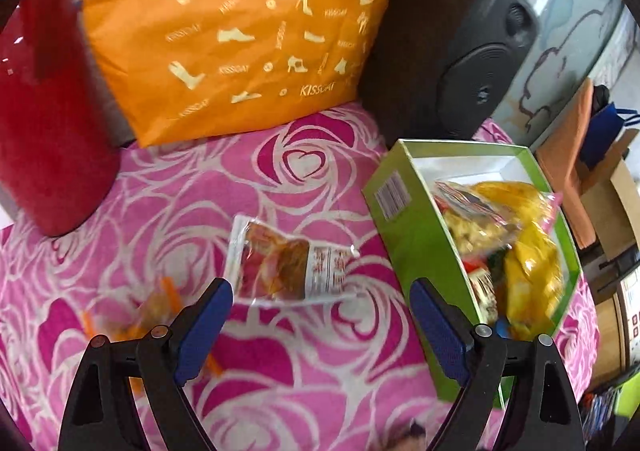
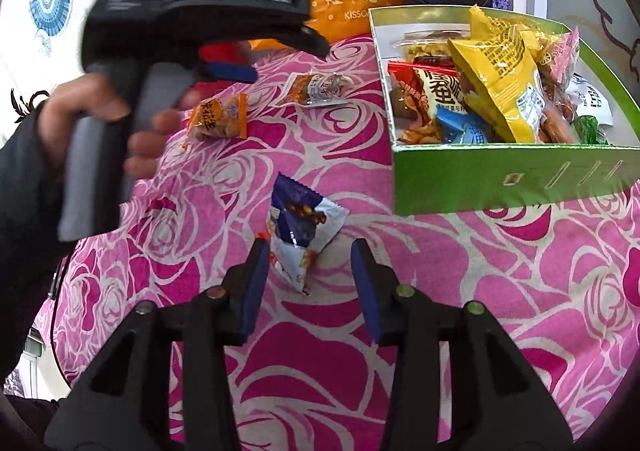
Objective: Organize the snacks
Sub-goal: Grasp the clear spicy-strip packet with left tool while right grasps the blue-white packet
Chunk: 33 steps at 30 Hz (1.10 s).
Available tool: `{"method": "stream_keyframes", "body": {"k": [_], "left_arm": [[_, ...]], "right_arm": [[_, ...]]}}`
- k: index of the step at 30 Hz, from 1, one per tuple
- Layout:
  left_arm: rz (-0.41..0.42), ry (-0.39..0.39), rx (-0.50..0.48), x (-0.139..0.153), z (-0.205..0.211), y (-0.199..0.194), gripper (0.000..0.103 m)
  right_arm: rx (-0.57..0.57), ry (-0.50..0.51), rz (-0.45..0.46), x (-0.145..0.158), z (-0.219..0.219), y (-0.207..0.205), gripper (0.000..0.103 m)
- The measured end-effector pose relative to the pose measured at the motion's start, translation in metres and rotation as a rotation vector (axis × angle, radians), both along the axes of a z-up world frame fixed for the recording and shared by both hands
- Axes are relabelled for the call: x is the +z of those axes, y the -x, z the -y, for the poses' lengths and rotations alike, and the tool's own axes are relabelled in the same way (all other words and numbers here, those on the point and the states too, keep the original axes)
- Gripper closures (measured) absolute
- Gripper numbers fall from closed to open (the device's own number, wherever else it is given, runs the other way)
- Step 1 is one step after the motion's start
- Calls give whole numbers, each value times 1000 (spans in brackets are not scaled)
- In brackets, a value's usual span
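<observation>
Pickup step, by my reading: right gripper (image 2: 306, 283) spread, straddling blue-white packet (image 2: 300, 231) on rose-print tabletop (image 2: 520, 291); left gripper (image 1: 320, 315) spread, empty, near clear packet (image 1: 288, 263); next—close, lift, carry into green box (image 2: 500, 179).

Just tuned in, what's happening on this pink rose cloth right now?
A person is sorting snacks into the green cardboard box, already crowded with packets. The right gripper is open, straddling the blue-and-white snack packet on the cloth. The left gripper is open and empty, just short of the clear packet of reddish-brown snack. The small orange packet lies loose nearby.
</observation>
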State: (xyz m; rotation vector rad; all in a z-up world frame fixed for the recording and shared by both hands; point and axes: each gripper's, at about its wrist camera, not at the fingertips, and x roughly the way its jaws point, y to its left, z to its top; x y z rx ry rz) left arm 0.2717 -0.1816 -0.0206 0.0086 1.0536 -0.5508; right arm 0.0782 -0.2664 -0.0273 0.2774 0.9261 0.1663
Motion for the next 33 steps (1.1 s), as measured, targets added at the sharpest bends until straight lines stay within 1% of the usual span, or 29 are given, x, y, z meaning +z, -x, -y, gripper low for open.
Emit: {"method": "stream_keyframes", "body": {"k": [2, 5, 7, 11, 12, 13, 14, 15, 16, 17, 18, 21, 24, 26, 30, 33], "left_arm": [[4, -4, 2, -3, 5, -6, 11], [2, -35, -6, -13, 12, -14, 12], [-11, -62, 0, -22, 13, -20, 13], [-42, -81, 26, -38, 9, -27, 14], [-41, -91, 28, -42, 8, -28, 21], [-30, -98, 19, -44, 9, -28, 23], [-15, -91, 9, -44, 10, -27, 28], [-15, -78, -4, -43, 11, -27, 38], [-18, -75, -11, -42, 12, -26, 41], [-11, -78, -22, -40, 15, -26, 48], [-5, -77, -41, -39, 18, -25, 58], [22, -113, -80, -36, 27, -19, 59], [3, -86, -76, -33, 24, -15, 60], [-2, -67, -68, -27, 18, -9, 60], [4, -40, -60, -15, 4, 3, 60], [19, -15, -52, 0, -4, 10, 60]], "right_arm": [[0, -9, -7, -2, 2, -2, 59], [6, -20, -16, -5, 1, -5, 59], [21, -26, -19, -6, -2, -8, 59], [40, -25, -25, -8, -8, -13, 58], [41, -23, -28, -10, -9, -15, 58], [43, -24, -32, -11, -11, -16, 58], [43, -25, -34, -12, -11, -17, 58], [44, -27, -35, -13, -12, -19, 58], [44, -29, -34, -13, -13, -20, 58], [42, -32, -35, -14, -13, -22, 58], [39, -33, -36, -15, -14, -24, 58], [24, -42, -35, -17, -14, -29, 58], [15, -53, -41, -21, -13, -32, 60], [19, -69, -36, -21, -12, -30, 67], [22, -73, -26, -17, -14, -25, 68], [19, -75, -5, -10, -14, -19, 69]]}}
